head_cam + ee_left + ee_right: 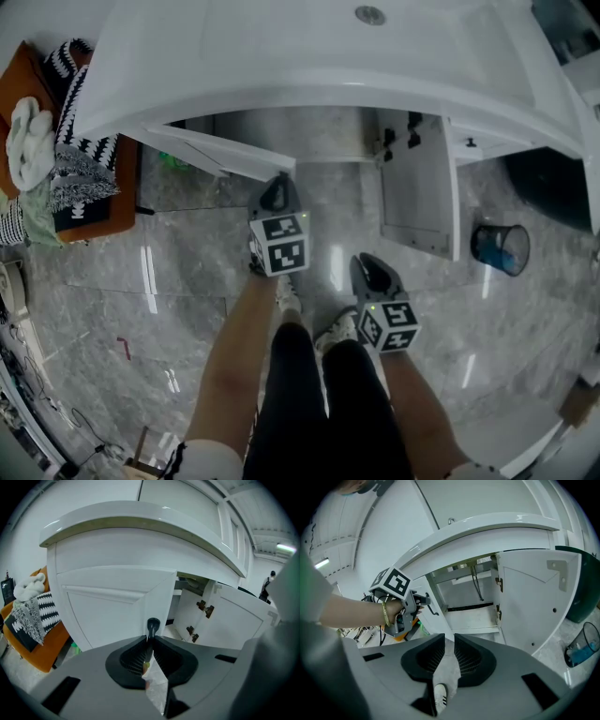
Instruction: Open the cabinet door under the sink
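Note:
A white vanity with a sink [309,47] fills the top of the head view. Its left cabinet door [220,152] stands partly swung out, and its right door [419,187] hangs wide open with hinges showing. My left gripper [277,180] is at the free edge of the left door. In the left gripper view its jaws [151,638] are shut on the door's black handle [153,626]. My right gripper [366,261] hangs lower, over the floor, apart from both doors. In the right gripper view its jaws [449,639] stand slightly open with nothing between them.
An orange chair [117,211] with black-and-white cushions and a white plush toy stands at the left. A small bin [500,248] sits on the grey tile floor right of the open door. Pipes [477,585] hang inside the cabinet. The person's legs and shoes are below the grippers.

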`<state>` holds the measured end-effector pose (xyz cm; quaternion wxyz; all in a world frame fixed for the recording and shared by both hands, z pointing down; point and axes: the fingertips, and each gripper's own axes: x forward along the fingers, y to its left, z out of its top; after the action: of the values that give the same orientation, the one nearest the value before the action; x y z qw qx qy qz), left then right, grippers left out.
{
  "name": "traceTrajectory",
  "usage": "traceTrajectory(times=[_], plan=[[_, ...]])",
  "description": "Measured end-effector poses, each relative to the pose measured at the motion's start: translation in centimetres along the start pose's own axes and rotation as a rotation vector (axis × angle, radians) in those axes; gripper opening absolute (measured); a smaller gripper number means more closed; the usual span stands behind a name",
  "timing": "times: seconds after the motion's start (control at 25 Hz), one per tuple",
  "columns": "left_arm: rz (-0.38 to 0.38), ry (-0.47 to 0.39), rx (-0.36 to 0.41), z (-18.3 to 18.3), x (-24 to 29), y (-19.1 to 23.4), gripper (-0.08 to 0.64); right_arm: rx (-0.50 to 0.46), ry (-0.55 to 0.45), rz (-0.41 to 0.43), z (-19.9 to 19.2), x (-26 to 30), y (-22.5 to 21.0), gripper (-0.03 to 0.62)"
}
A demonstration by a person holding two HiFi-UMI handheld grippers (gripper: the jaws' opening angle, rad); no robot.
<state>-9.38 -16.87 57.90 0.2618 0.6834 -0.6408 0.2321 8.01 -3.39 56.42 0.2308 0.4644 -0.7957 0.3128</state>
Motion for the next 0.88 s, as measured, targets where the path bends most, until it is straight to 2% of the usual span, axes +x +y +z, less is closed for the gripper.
traceTrajectory(times=[0.88], plan=[[0.022, 0.001, -0.057, -3.3, -3.9, 1.8, 0.046, -0.022, -0.009, 0.030, 0.2, 0.3, 0.7, 0.072]])
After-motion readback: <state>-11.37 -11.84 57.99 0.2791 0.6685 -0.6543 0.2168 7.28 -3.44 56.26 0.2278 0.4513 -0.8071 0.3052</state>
